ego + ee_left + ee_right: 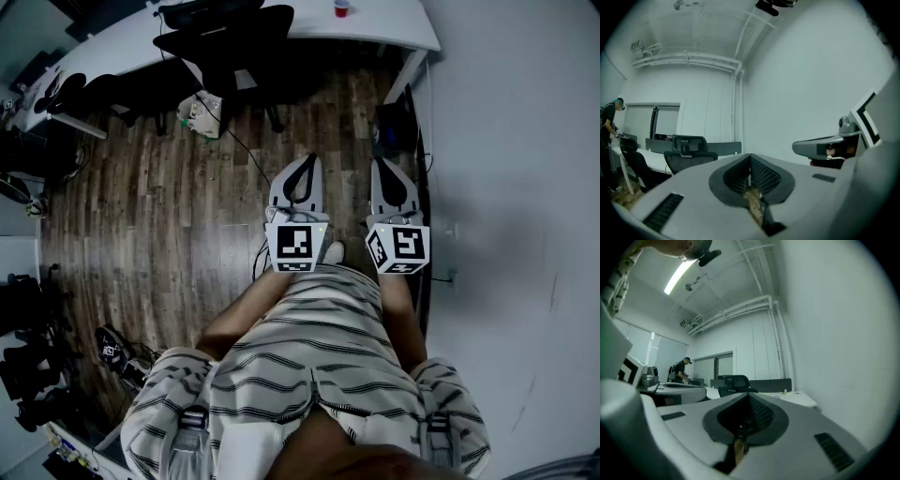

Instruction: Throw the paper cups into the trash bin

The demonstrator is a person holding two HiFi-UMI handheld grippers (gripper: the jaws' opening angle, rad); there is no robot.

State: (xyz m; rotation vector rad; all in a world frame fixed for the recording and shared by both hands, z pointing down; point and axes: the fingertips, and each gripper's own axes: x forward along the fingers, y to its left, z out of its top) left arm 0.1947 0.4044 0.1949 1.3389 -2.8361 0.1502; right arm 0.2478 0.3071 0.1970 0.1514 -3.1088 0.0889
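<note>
A small red cup (342,9) stands on the white desk (375,28) at the far end of the room. I see no trash bin that I can tell for sure. My left gripper (305,161) and right gripper (382,165) are held side by side, level, over the wooden floor, well short of the desk. In the left gripper view the left gripper (750,158) has its jaws together with nothing between them. In the right gripper view the right gripper (749,398) looks the same, shut and empty.
Black office chairs (230,47) stand between me and the desk, with a whitish bag (201,114) on the floor beside them. A dark box (394,127) sits by the white wall (506,141) on the right. Another person (682,369) stands far off by the desks.
</note>
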